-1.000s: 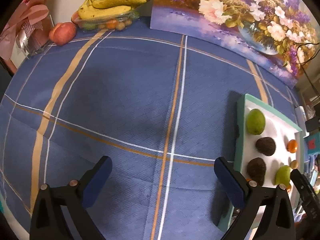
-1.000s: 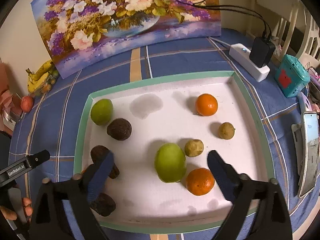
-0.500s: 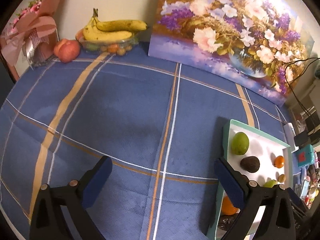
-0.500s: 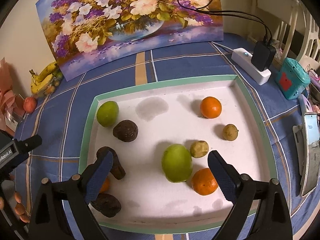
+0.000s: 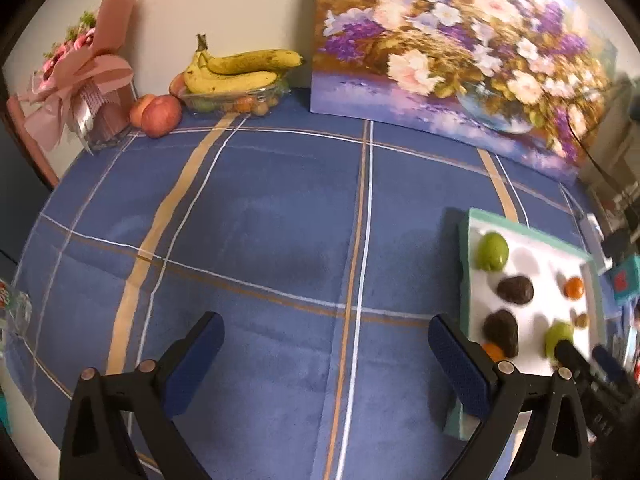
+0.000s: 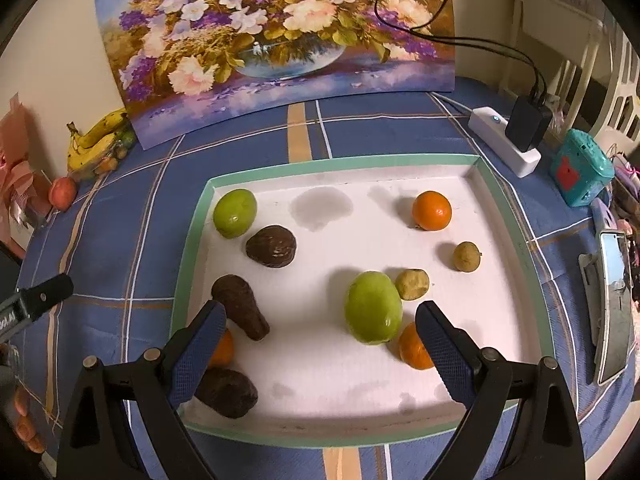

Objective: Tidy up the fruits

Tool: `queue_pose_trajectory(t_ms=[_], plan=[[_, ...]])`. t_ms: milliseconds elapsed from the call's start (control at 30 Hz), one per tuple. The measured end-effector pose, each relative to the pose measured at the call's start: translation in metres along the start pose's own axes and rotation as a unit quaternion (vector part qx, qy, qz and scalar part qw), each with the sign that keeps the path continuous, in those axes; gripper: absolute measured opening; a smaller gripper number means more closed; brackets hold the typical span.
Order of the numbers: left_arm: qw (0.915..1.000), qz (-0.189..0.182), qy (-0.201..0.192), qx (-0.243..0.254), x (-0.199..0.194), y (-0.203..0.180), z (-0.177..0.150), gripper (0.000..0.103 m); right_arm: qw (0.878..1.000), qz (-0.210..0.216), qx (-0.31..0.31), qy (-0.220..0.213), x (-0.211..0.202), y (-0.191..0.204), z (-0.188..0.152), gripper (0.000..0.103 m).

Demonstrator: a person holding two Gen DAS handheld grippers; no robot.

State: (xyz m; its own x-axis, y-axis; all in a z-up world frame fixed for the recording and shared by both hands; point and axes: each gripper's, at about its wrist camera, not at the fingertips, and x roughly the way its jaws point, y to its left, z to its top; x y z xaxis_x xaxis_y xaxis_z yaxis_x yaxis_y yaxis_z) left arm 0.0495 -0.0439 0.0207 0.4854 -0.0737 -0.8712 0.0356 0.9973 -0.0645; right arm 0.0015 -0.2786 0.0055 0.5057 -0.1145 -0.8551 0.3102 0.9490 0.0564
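- We see our left tongs [image 5: 326, 354] spread wide, gripping nothing, hovering over the bare blue checked tablecloth [image 5: 260, 240] with fingers pointing toward 12 o'clock.
- From the left wrist view, the tray [image 5: 464, 264] sits at 3 o'clock, just beside the right-hand finger [image 5: 460, 368].
- We see our right tongs [image 6: 318, 346] spread wide as well, empty, held low over the near edge of the tray [image 6: 192, 236].
- Between its fingers lies a large green fruit [image 6: 373, 308], touching a small yellowish one [image 6: 412, 284] at its 1 o'clock and an orange [image 6: 414, 348] at its 4 o'clock.
- The left finger [image 6: 196, 356] partly hides another orange [image 6: 222, 348]; a dark avocado [image 6: 240, 312] lies just beside it.
- At 10 o'clock in the left view, bananas [image 5: 240, 70] rest on a clear container, by the wall, well apart from the tray.
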Motion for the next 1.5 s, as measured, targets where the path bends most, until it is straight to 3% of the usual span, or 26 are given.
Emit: queue_pose_trajectory(t_ms=[100,400,767,1200,1300,1500], plan=[[0.9997,0.015,-0.007,0.020,-0.008,-0.002,-0.009,0.103,1.000,0.001,-0.004,-0.004,-0.006,0.004,-0.005,0.096],[0.9994,-0.019,-0.030,0.004,-0.040,0.015,-0.030,0.103,0.999,0.000,-0.036,-0.016,-0.029,0.023,-0.028,0.096],[0.9997,-0.022,-0.003,-0.001,-0.047,0.031,-0.061,0.103,0.998,0.007,-0.052,-0.028,-0.047,0.035,-0.058,0.096],[0.9995,-0.016,0.004,0.026,-0.046,0.023,-0.064,0.103,0.998,0.007,-0.056,-0.026,-0.048,0.036,-0.064,0.096],[0.9993,-0.029,-0.003,0.025,-0.048,0.024,-0.063,0.103,0.998,0.007,-0.055,-0.027,-0.049,0.035,-0.064,0.096],[0.9995,-0.014,-0.010,0.026,-0.049,0.024,-0.063,0.103,0.998,0.007,-0.053,-0.028,-0.049,0.035,-0.063,0.096]])
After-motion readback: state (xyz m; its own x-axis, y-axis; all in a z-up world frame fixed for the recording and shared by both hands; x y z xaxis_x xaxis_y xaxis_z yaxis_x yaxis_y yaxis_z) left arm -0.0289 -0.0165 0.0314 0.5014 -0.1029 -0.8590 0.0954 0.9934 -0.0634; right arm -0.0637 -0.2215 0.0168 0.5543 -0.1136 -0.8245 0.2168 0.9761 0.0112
